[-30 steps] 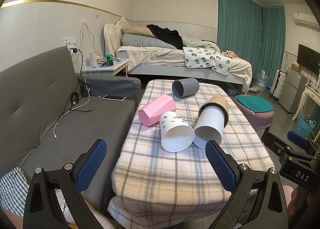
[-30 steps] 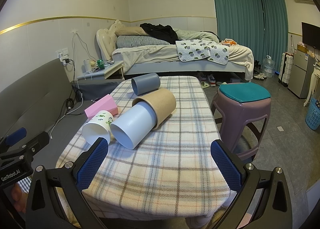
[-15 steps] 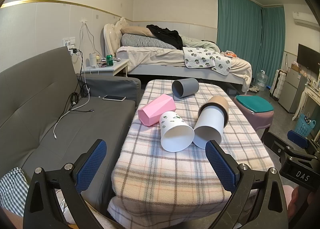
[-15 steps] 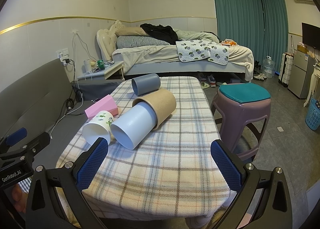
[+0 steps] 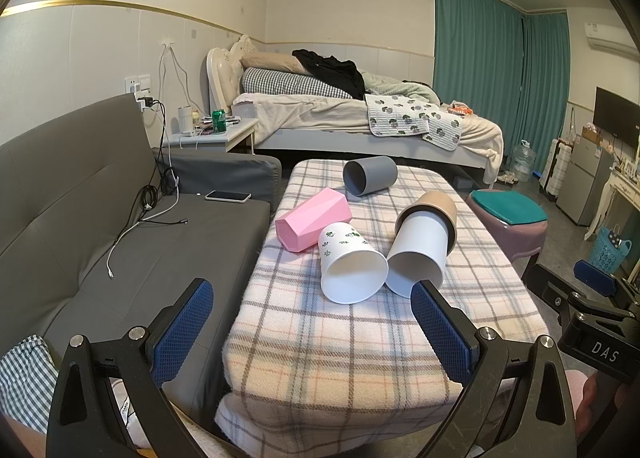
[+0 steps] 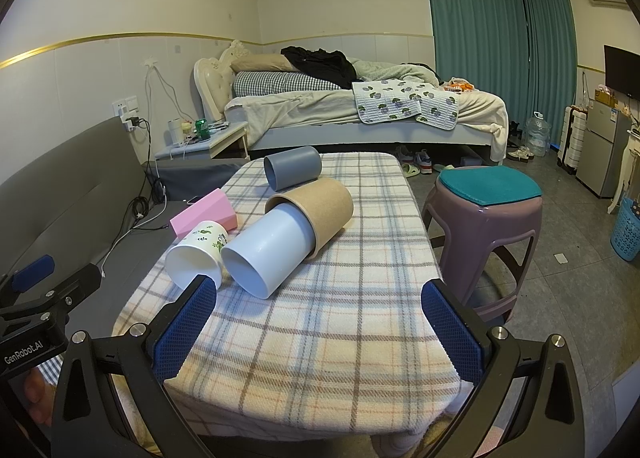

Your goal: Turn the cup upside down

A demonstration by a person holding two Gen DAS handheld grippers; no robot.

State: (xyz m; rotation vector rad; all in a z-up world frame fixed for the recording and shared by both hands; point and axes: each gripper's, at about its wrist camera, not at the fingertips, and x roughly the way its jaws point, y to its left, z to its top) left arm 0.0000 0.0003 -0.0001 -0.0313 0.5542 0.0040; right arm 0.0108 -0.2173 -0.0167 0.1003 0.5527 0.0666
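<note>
Several cups lie on their sides on a plaid-covered table [image 5: 344,338]. A white cup with green leaf print [image 5: 350,264] [image 6: 196,252] faces me with its mouth. Beside it a plain white cup [image 5: 418,254] [image 6: 268,252] sits nested in a tan cup [image 5: 434,206] [image 6: 320,210]. A pink faceted cup [image 5: 312,224] [image 6: 204,212] lies left, a grey cup [image 5: 370,176] [image 6: 292,172] at the back. My left gripper [image 5: 312,330] is open and empty before the table's near edge. My right gripper [image 6: 320,328] is open and empty over the near part of the table.
A grey sofa [image 5: 100,242] with cables and a phone [image 5: 228,196] runs along the table's left. A purple stool with a teal cushion [image 6: 486,210] stands to the right. A bed [image 6: 360,114] and a nightstand [image 5: 208,134] are behind.
</note>
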